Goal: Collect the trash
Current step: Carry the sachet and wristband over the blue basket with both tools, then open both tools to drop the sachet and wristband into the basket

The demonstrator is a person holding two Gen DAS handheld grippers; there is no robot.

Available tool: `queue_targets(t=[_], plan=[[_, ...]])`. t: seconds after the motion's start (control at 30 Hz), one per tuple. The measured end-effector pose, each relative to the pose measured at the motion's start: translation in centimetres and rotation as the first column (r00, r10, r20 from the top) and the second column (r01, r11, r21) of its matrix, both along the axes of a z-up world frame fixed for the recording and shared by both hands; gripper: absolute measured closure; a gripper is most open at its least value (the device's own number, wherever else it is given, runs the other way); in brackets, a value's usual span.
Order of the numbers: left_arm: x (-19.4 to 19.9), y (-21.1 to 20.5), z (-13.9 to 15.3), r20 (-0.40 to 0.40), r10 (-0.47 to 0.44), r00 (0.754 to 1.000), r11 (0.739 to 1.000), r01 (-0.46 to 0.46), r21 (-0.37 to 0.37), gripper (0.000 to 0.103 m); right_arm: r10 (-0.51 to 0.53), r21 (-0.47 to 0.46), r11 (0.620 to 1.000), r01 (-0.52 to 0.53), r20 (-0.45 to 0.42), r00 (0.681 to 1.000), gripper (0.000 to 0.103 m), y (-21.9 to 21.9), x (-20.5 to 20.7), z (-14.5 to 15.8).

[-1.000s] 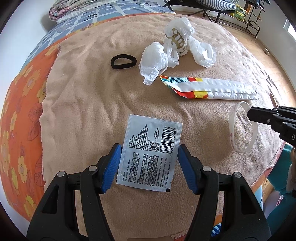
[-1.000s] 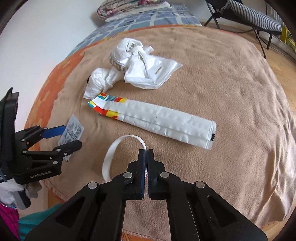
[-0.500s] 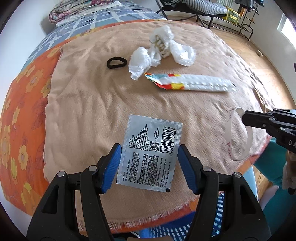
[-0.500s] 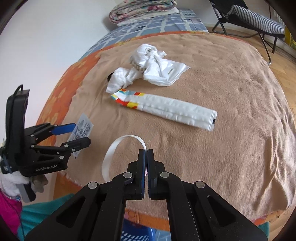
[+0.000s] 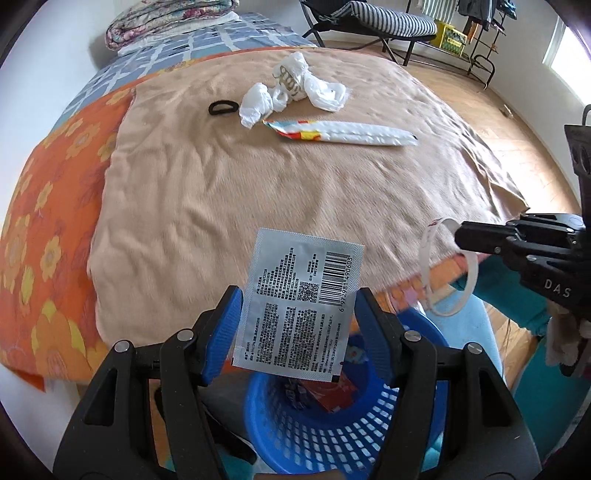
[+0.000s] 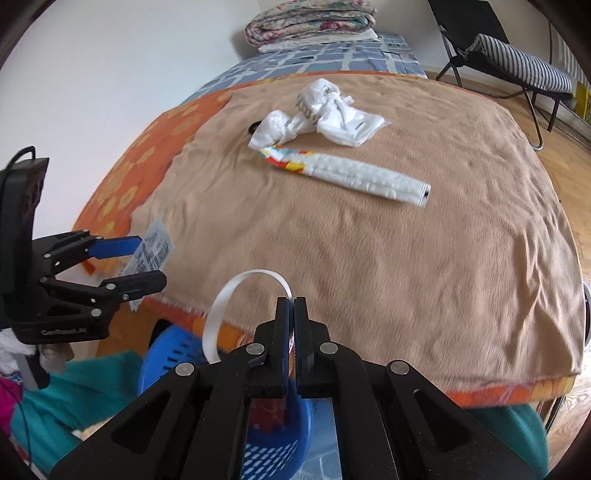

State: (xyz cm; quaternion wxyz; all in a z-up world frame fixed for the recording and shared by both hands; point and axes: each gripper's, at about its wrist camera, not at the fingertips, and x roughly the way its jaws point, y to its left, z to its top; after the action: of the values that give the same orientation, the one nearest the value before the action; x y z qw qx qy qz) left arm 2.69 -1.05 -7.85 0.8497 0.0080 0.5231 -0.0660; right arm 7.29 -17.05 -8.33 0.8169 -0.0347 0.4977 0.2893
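My left gripper [image 5: 297, 314] is shut on a silver printed sachet [image 5: 299, 302] and holds it above a blue plastic basket [image 5: 332, 424]. My right gripper [image 6: 293, 306] is shut on a white plastic strip loop [image 6: 236, 299], also above the basket [image 6: 173, 354]. The loop shows in the left wrist view [image 5: 443, 273], and the sachet in the right wrist view [image 6: 155, 247]. On the tan blanket [image 5: 258, 177] lie a crumpled white plastic bag [image 5: 291, 88], a long white wrapper with a coloured end [image 5: 340, 131] and a black ring [image 5: 221, 108].
The bed has an orange flowered sheet [image 5: 48, 240] and folded quilts [image 6: 310, 18] at the far end. A striped folding chair [image 6: 517, 59] stands on the wooden floor at the right. Teal cloth [image 6: 74, 398] lies by the basket.
Both grippers have pulled back from the bed with the sachet and the loop. The blue basket has come into view below them.
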Motion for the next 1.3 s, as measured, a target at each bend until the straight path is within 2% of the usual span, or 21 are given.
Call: queue_targets(t=[0.27, 0.53, 0.97, 1.3], plan=[[-4.5, -1.3, -1.4, -0.003, 0.012, 1.000, 1.000, -0.012, -0.012, 0.038, 0.046, -0.021, 0.999, -0.045, 0.033, 0.998, 0.102, 0.3, -3.8, 0.0], [-7.3, -1.7, -3.6, -0.035, 0.026, 0.999, 0.999, -0.027, -0.042, 0.038, 0.081, -0.039, 0.996, -0.080, 0.004, 0.997, 0.102, 0.3, -6.5, -1.5], [-9.5, -1.7, -6.3, -0.085, 0.034, 0.996, 0.998, -0.039, -0.049, 0.038, 0.118, -0.074, 0.990, -0.121, -0.045, 0.992, 0.102, 0.9, -8.9, -3.9], [-10.0, -1.9, -7.4, -0.121, 0.025, 0.992, 0.998, -0.031, -0.049, 0.038, 0.117, -0.092, 0.988, -0.125, -0.086, 0.989, 0.102, 1.2, -9.4, -5.6]])
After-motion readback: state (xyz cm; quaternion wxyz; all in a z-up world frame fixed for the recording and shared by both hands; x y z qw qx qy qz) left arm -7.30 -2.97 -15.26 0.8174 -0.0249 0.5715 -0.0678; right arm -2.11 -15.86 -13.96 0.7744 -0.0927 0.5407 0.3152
